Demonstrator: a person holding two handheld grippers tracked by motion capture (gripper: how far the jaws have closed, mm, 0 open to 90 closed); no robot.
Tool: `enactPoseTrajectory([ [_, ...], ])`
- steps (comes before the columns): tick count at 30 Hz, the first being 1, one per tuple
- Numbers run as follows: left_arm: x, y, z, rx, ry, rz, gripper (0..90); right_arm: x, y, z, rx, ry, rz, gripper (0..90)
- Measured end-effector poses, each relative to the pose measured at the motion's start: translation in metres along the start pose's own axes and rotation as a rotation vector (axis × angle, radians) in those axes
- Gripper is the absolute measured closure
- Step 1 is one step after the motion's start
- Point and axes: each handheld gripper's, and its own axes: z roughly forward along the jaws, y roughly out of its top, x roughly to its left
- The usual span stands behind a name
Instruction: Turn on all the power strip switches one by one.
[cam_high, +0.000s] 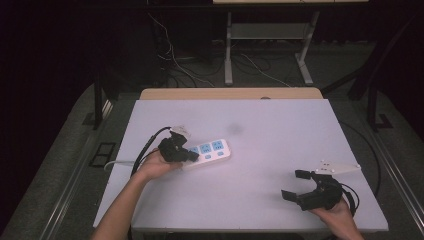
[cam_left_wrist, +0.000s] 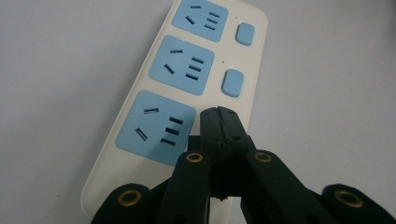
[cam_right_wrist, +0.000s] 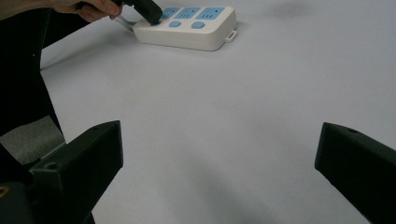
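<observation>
Power strip (cam_left_wrist: 187, 88) lies flat under the left tool's (cam_left_wrist: 218, 116) closed tip.

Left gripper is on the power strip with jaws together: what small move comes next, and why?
Probably a short press straight down. The left gripper, jaws shut, has its tip over the power strip where the third blue switch would sit, in line with the two visible switches. The right gripper waits open, well away.

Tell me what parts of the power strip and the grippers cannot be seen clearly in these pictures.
- Third switch of the power strip, left gripper view: covered by the shut left gripper; contact cannot be judged.
- Strip's near end, high view: hidden under the left gripper.
- Strip's white cord: runs off the table edge; plug unseen.
- Right gripper, right gripper view: open jaws cut off by the bottom edge.
</observation>
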Motion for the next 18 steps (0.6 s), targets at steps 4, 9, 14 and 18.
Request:
enactPoseTrajectory([
  [4, -0.0016, 0.0012, 0.0, 0.008, 0.009, -0.002, 89.6, -0.0001, -0.0005, -0.0015, -0.002, -0.002, 0.0, 0.8],
  [9, -0.0023, 0.0017, -0.0001, 0.011, 0.016, -0.01, 89.5, -0.0012, 0.0001, -0.001, -0.005, -0.002, 0.001, 0.8],
  [14, -0.0049, 0.0016, 0.0001, 0.008, 0.031, -0.004, 89.4, -0.0008, 0.0001, -0.0012, -0.004, -0.002, 0.0, 0.8],
  [18, -0.0046, 0.0028, -0.0013, 0.011, 0.035, -0.001, 89.4, -0.0006, 0.0001, -0.0017, -0.005, -0.003, 0.003, 0.8],
])
